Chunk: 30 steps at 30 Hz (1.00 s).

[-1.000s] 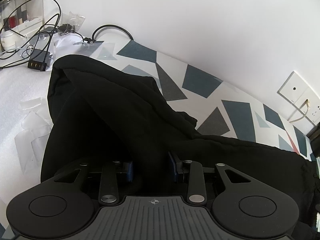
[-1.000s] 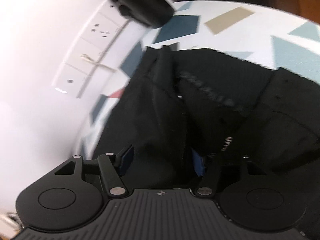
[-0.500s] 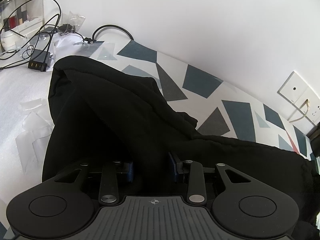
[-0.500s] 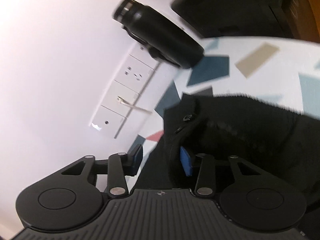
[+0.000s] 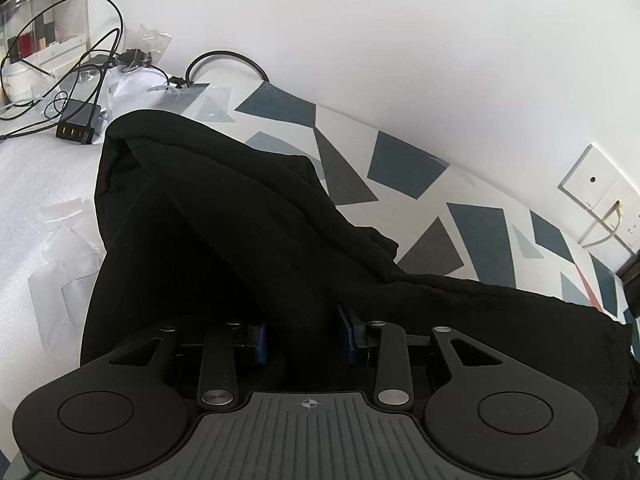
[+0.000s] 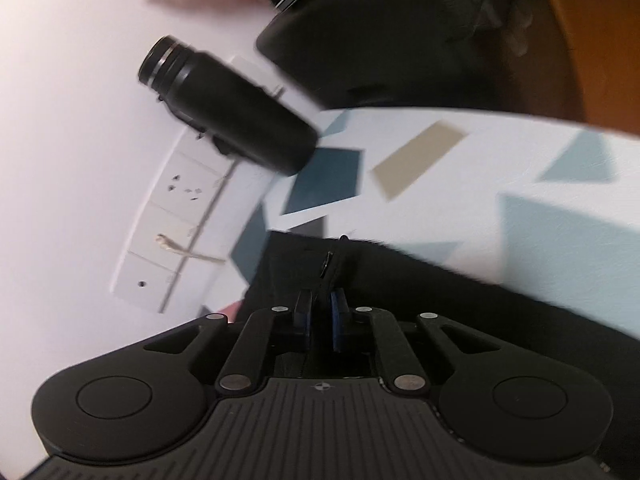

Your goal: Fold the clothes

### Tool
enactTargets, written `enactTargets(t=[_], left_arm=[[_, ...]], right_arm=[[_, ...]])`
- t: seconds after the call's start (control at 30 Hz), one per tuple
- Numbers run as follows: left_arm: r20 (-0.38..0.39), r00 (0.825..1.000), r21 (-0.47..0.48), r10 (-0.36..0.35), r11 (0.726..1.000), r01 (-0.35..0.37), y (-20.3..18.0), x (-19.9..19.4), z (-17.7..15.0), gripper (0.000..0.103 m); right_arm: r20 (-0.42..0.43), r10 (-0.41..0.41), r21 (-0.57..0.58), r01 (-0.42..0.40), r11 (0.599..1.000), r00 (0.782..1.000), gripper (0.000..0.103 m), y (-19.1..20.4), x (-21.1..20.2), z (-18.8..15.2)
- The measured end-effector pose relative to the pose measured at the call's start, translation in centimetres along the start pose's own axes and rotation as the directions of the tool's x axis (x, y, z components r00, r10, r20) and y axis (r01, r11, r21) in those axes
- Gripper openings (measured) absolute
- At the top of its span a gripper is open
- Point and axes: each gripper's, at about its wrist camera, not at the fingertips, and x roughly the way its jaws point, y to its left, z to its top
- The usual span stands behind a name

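No legible text or labels.

A plain white wall (image 5: 400,40) with socket plates (image 5: 596,188) backs a tabletop (image 5: 408,168) patterned in triangles.

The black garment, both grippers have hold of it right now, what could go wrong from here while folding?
The right gripper pinches only a thin edge of the black garment; it may slip out. A black bottle stands near that end and could be knocked over. In the left wrist view, a charger with cables lies beside the garment's far end; dragged cloth might snag it. The left gripper holds a thick bunch, so the fold may come out uneven.
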Motion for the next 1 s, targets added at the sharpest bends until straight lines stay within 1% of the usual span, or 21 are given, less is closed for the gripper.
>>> enactTargets(t=[0.07,0.1,0.2,0.23,0.27,0.3,0.33,0.37,0.4,0.43,0.47,0.5,0.57,0.6,0.63,0.7,0.77,0.8,0.9,0.93,1.0], left_arm=[[0.004,1.0,0.003,-0.001,1.0,0.001,-0.1,0.2,0.0,0.031],[0.006,1.0,0.004,0.0,1.0,0.0,-0.1,0.3,0.0,0.031],[0.01,1.0,0.005,0.002,1.0,-0.002,-0.2,0.5,-0.1,0.031],[0.011,1.0,0.007,0.003,1.0,-0.003,-0.3,0.5,-0.2,0.031],[0.011,1.0,0.009,0.004,1.0,-0.005,-0.3,0.5,-0.2,0.031],[0.012,1.0,0.012,0.006,1.0,-0.007,-0.3,0.6,-0.3,0.031],[0.012,1.0,0.017,0.009,1.0,-0.01,-0.4,0.6,-0.3,0.031],[0.012,1.0,0.022,0.013,1.0,-0.013,-0.5,0.6,-0.3,0.031],[0.011,1.0,0.027,0.016,1.0,-0.016,-0.6,0.6,-0.3,0.031],[0.011,1.0,0.03,0.019,0.999,-0.02,-0.6,0.6,-0.3,0.032],[0.012,1.0,0.034,0.023,0.999,-0.023,-0.6,0.6,-0.4,0.032],[0.013,1.0,0.038,0.027,0.999,-0.027,-0.7,0.6,-0.4,0.032],[0.015,0.999,0.049,0.036,0.998,-0.037,-0.8,0.8,-0.6,0.032],[0.016,0.999,0.055,0.037,0.998,-0.038,-0.8,0.9,-0.7,0.032],[0.015,0.999,0.06,0.033,0.998,-0.034,-0.8,1.0,-0.7,0.032],[0.009,1.0,0.055,0.021,0.998,-0.021,-0.6,1.2,-0.7,0.032],[0.007,1.0,0.03,0.012,0.999,-0.012,-0.3,1.2,-0.8,0.032],[0.007,1.0,0.021,0.01,1.0,-0.01,-0.2,1.2,-0.8,0.032],[0.008,1.0,0.027,0.015,1.0,-0.015,-0.5,1.2,-1.0,0.032],[0.003,1.0,0.041,0.015,0.999,-0.015,-0.8,1.3,-1.1,0.032],[-0.018,1.0,0.078,0.007,0.997,-0.005,-1.7,1.4,-1.3,0.031]], right_arm=[[0.002,-0.067,0.035,0.067,0.997,0.998,0.009,-1.3,-1.1,0.3],[0.012,-0.125,0.022,0.124,0.992,0.992,0.006,-1.6,-1.5,0.4],[0.048,-0.295,-0.015,0.296,0.955,0.954,0.012,-2.7,-2.7,0.6],[0.084,-0.318,-0.029,0.321,0.947,0.945,0.014,-2.6,-3.2,0.8],[0.109,-0.301,-0.051,0.307,0.95,0.947,0.017,-2.3,-3.6,0.9],[0.117,-0.271,-0.091,0.282,0.955,0.955,0.032,-1.8,-3.7,1.0],[0.102,-0.254,-0.16,0.268,0.95,0.962,0.058,-0.7,-3.3,1.0],[0.079,-0.26,-0.239,0.271,0.932,0.962,0.069,0.5,-2.6,1.0],[0.082,-0.275,-0.338,0.286,0.897,0.958,0.078,2.1,-1.6,0.4],[0.088,-0.29,-0.433,0.299,0.85,0.953,0.081,3.6,-0.7,-0.2],[0.106,-0.292,-0.535,0.303,0.789,0.95,0.083,5.4,0.2,-1.2],[0.103,-0.271,-0.604,0.277,0.747,0.957,0.087,6.7,1.1,-2.1],[0.088,-0.227,-0.727,0.218,0.651,0.97,0.088,9.2,3.1,-4.0],[0.043,-0.209,-0.764,0.167,0.623,0.977,0.09,10.2,4.1,-4.8],[-0.018,-0.203,-0.794,0.109,0.598,0.979,0.092,11.2,5.1,-5.7],[-0.152,-0.224,-0.833,-0.002,0.553,0.963,0.093,13.0,7.1,-7.7],[-0.184,-0.238,-0.861,-0.04,0.507,0.954,0.095,14.3,8.1,-9.9],[-0.18,-0.246,-0.878,-0.043,0.478,0.952,0.099,14.6,8.4,-10.8],[-0.168,-0.286,-0.916,-0.042,0.4,0.944,0.102,14.9,9.7,-12.6],[-0.169,-0.27,-0.916,-0.05,0.399,0.948,0.102,14.8,9.6,-12.6],[-0.191,-0.265,-0.904,-0.064,0.423,0.945,0.102,14.6,10.0,-11.9]])
